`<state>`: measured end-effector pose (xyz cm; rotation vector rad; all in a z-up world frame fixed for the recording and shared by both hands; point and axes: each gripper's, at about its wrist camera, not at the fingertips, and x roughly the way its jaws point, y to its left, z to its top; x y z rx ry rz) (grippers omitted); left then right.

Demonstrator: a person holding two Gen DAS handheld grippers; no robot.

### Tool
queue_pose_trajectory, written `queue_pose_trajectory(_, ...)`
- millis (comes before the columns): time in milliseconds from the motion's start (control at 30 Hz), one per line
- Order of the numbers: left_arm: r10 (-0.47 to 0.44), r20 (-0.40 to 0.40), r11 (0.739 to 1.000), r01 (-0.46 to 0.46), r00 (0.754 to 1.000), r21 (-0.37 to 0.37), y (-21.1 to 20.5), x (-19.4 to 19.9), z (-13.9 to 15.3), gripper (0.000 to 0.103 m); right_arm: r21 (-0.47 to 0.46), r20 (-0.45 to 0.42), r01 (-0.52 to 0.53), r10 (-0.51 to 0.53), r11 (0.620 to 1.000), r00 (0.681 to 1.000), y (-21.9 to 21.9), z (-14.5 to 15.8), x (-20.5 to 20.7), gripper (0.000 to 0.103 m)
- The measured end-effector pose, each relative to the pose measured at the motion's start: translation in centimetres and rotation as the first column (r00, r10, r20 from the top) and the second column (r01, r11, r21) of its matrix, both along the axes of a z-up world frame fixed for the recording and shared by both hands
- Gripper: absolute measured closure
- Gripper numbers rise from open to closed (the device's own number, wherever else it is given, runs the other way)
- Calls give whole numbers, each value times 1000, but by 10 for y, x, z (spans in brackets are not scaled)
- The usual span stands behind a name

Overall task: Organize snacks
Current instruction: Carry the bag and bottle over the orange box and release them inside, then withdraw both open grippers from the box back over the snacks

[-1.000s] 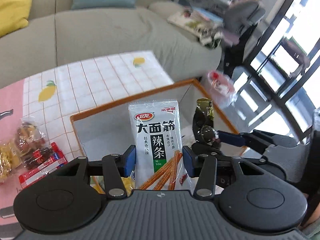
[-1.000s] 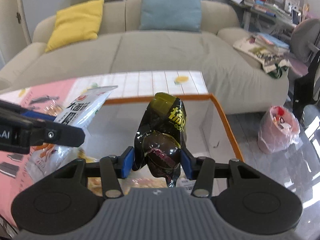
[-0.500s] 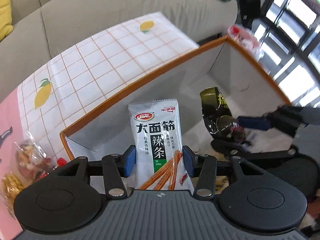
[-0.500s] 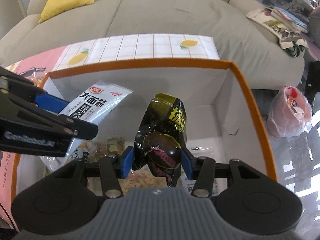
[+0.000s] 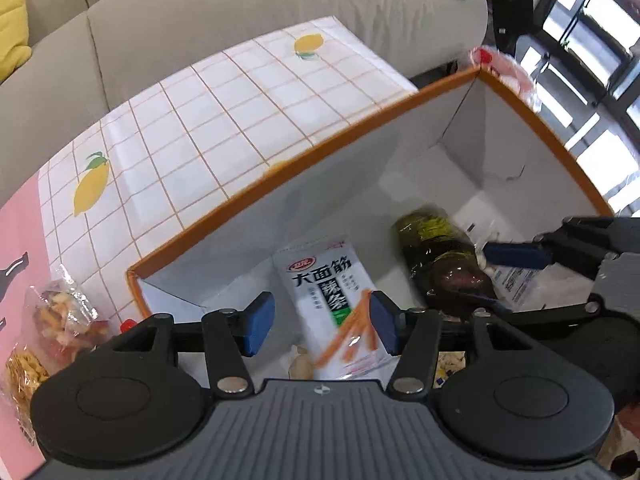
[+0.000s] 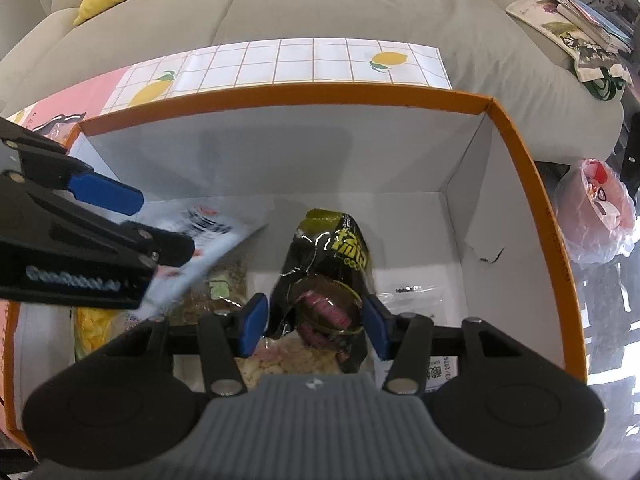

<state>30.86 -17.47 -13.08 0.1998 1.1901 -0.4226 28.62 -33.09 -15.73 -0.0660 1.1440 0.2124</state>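
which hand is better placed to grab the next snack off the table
Left. The left tool has just opened and its white spicy-strip packet is loose in the box, with loose snacks beside it. The right tool holds the black packet.

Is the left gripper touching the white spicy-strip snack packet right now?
Apart. In the left wrist view the left gripper has just been opening; the white spicy-strip snack packet sits between its blue pads with a clear gap on its left and a narrower one on its right.

White spicy-strip packet point(image 5: 334, 304), seemingly dropping, black packet point(image 6: 334, 276) upright, inside box point(image 6: 280, 148)
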Motion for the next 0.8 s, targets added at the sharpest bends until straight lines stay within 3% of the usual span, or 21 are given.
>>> queue_pose_trajectory(167,16,37,1000,-15,999,-20,9,-8,17,37,99,-20,38,-36,994,999,-5,8,-1,54)
queue_pose_trajectory(333,18,77,1000,-18,997,-6,16,-21,34,37,59,10,18,-18,998,1000,6,22,-8,53)
queue_pose_trajectory(433,32,102,999,-32,994,0,22,-33,49,37,40,26,13,-14,999,1000,13,34,-15,44)
queue_pose_trajectory(600,55,137,998,-53,989,-19,38,-56,74,37,10,47,26,-26,1000,999,23,53,-29,43)
queue_pose_trajectory(800,115,214,993,-104,970,-63,69,-89,102,35,27,121,46,-49,999,991,40,82,-55,33)
